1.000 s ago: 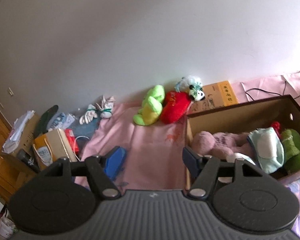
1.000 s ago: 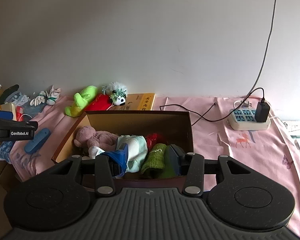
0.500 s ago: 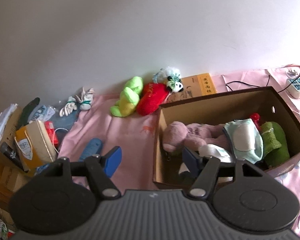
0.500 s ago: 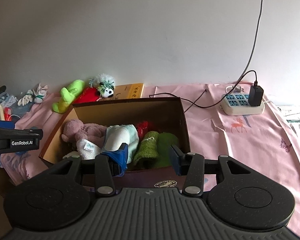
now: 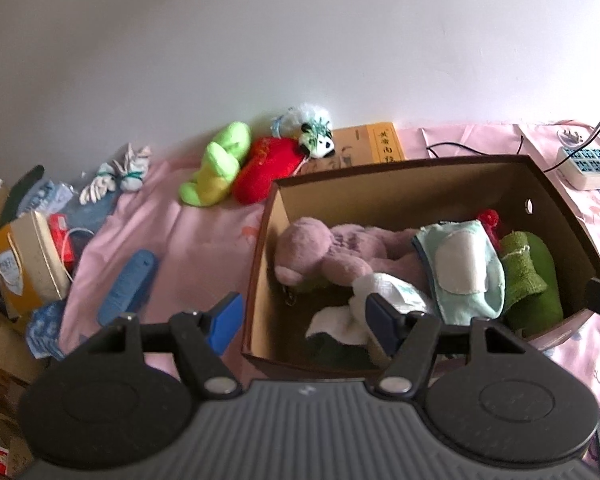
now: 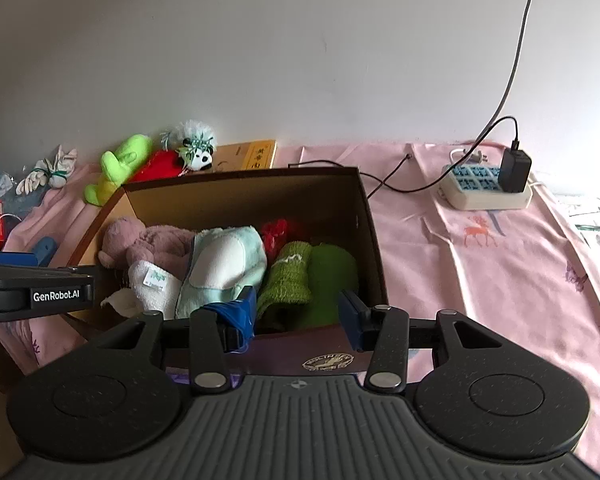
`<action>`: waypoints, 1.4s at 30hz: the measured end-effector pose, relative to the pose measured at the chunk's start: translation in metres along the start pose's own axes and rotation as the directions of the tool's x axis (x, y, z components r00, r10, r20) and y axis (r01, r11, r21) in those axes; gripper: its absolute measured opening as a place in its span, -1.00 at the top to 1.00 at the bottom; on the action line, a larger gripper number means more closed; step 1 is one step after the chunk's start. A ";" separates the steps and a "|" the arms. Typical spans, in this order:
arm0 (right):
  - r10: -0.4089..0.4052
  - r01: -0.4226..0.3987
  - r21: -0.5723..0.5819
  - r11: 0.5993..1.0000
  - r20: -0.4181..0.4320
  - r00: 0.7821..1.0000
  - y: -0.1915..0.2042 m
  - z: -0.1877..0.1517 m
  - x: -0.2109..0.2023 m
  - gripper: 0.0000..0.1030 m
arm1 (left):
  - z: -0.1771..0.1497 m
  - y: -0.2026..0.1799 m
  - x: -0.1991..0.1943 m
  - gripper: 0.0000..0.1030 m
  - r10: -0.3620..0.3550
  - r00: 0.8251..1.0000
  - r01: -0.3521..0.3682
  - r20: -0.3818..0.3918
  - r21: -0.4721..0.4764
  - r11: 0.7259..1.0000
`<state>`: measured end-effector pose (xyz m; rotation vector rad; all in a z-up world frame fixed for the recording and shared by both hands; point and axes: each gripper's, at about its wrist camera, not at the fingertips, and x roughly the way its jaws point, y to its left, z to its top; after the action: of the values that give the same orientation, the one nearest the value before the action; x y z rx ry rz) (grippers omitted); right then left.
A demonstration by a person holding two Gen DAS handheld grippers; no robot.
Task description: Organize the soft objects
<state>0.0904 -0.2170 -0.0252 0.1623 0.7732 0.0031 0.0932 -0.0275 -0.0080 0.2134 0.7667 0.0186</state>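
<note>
Left hand-held gripper (image 5: 304, 320): bottom centre of the left wrist view, fingers spread wide apart with nothing between them; one blue pad lies over the pink cloth, the other over the near left corner of the box.
Right hand-held gripper (image 6: 298, 316): bottom centre of the right wrist view, fingers apart and empty, at the box's near wall.
Cardboard box (image 5: 556, 216): centre right of the left wrist view, open-topped, standing on the pink cloth.
Box contents: a mauve plush bear (image 5: 324, 252) at the left end, a white rolled cloth (image 5: 392, 288) in front of it, a pale teal item with a white patch (image 5: 460, 264) in the middle, a green knit piece (image 5: 520, 268) at the right end, a bit of red (image 5: 488, 218) behind.
Pink cloth (image 6: 480, 264): covers the surface under everything, wrinkled, with a printed deer at the right of the right wrist view.
Blue flat object (image 5: 128, 280): lower left of the left wrist view, lying on the cloth, apart from the box.
Loose toys: lime plush (image 5: 216, 164), red plush (image 5: 266, 168) and small panda (image 5: 318, 142), upper centre, behind the box near the wall; the lime and red ones touch.
White bundles (image 5: 116, 172): upper left, on the cloth.
Yellow book (image 5: 376, 146): just behind the box.
Power strip (image 6: 484, 188): upper right of the right wrist view, a black adapter plugged in.
Left edge: a paper bag (image 5: 24, 264) and packets off the cloth's side.
Wall (image 6: 300, 48): plain white, filling the upper half of both views.
</note>
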 end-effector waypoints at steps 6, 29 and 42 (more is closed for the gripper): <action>-0.005 0.006 0.005 1.000 -0.022 1.000 -0.001 -0.004 0.008 0.43 | -0.001 0.000 0.012 -0.32 -0.006 1.000 0.006 -0.026 -0.012 1.000; -0.007 0.007 0.021 1.000 -0.024 1.000 -0.001 -0.007 0.009 0.43 | -0.013 -0.009 0.022 -0.32 -0.041 0.996 0.037 -0.083 -0.048 0.998; -0.017 0.017 0.015 1.000 -0.043 0.999 0.000 -0.008 0.009 0.43 | -0.020 -0.012 0.021 -0.32 -0.040 0.994 0.036 -0.099 -0.047 0.998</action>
<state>0.0912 -0.2152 -0.0376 0.1707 0.8171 -0.0157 0.0934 -0.0338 -0.0386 0.1562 0.8685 0.0104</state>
